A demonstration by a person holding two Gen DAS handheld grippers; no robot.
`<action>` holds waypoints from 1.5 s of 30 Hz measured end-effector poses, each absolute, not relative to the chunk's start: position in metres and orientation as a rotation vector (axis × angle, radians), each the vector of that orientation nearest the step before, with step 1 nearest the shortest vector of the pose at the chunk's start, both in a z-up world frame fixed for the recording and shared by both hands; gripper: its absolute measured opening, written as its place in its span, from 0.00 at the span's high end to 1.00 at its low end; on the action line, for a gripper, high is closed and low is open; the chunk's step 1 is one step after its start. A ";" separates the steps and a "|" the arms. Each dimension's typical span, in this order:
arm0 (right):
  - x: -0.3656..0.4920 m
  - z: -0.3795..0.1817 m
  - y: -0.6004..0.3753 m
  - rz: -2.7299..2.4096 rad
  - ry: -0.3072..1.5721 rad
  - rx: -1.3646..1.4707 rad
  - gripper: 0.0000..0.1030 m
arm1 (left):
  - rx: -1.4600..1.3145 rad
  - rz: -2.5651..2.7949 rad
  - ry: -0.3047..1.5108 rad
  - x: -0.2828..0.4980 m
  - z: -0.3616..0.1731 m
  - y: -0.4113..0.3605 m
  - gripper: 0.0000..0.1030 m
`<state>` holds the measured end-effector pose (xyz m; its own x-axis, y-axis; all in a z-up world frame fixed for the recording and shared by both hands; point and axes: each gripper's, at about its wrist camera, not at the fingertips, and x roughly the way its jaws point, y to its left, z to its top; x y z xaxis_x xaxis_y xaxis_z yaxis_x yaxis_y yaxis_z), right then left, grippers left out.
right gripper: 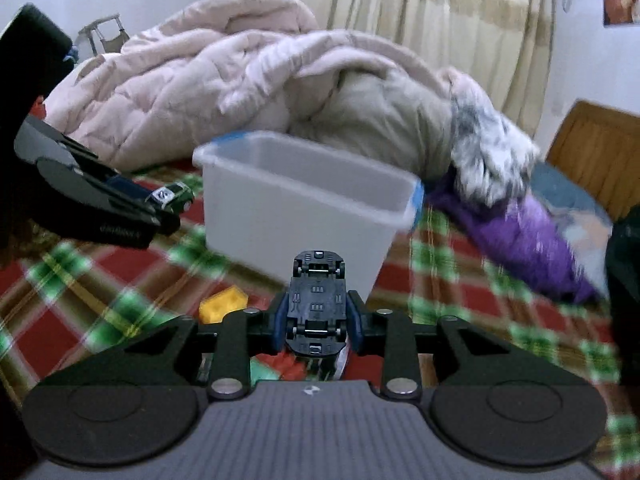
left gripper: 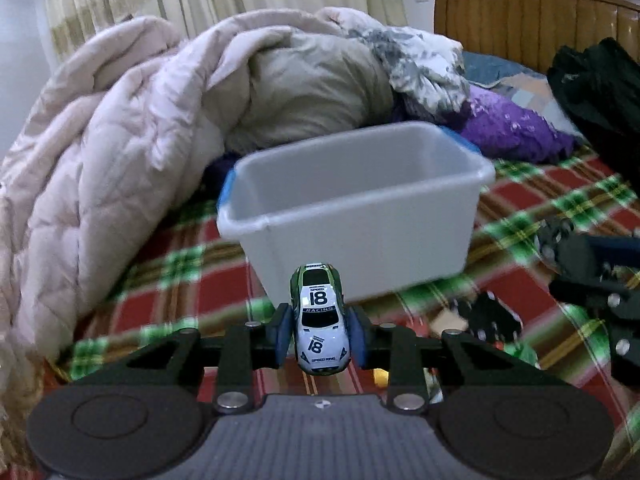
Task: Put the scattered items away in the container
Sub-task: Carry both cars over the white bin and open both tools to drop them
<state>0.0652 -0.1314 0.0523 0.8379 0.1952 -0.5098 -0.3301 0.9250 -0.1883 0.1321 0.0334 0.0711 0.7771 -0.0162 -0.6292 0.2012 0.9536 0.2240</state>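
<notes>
My left gripper (left gripper: 320, 334) is shut on a white and green toy race car (left gripper: 320, 320) numbered 18, roof up, held above the bed just short of the white plastic bin (left gripper: 360, 216). My right gripper (right gripper: 318, 320) is shut on a second toy car (right gripper: 318, 304) held upside down, its black underside and wheels showing, in front of the same bin (right gripper: 296, 216). The bin stands open; what I see of its inside is bare. The left gripper with its car also shows in the right wrist view (right gripper: 168, 196), and the right gripper shows at the right edge of the left wrist view (left gripper: 556, 236).
A red and green plaid blanket (left gripper: 168, 280) covers the bed. A yellow toy block (right gripper: 222, 304) lies below the right gripper. Small dark and coloured items (left gripper: 488, 320) lie on the blanket. Pink quilts (left gripper: 120, 140), a purple pillow (left gripper: 516, 128) and a wooden headboard (left gripper: 532, 12) stand behind the bin.
</notes>
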 end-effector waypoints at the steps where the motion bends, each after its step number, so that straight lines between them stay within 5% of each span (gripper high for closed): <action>1: 0.070 0.059 -0.129 0.285 0.490 -0.295 0.68 | 0.295 -0.119 0.663 0.137 0.076 0.032 0.67; 16: 0.175 0.098 -0.120 0.337 0.449 -0.364 0.67 | 0.306 -0.065 0.551 0.231 0.130 0.033 0.67; 38: 0.254 0.048 -0.117 0.318 0.535 -0.351 0.67 | 0.296 -0.086 0.620 0.306 0.065 0.019 0.67; 41: 0.259 0.044 -0.120 0.310 0.543 -0.343 0.66 | 0.313 -0.078 0.615 0.305 0.063 0.018 0.65; 45: 0.259 0.046 -0.122 0.284 0.529 -0.323 0.44 | 0.325 -0.038 0.595 0.300 0.068 0.018 0.38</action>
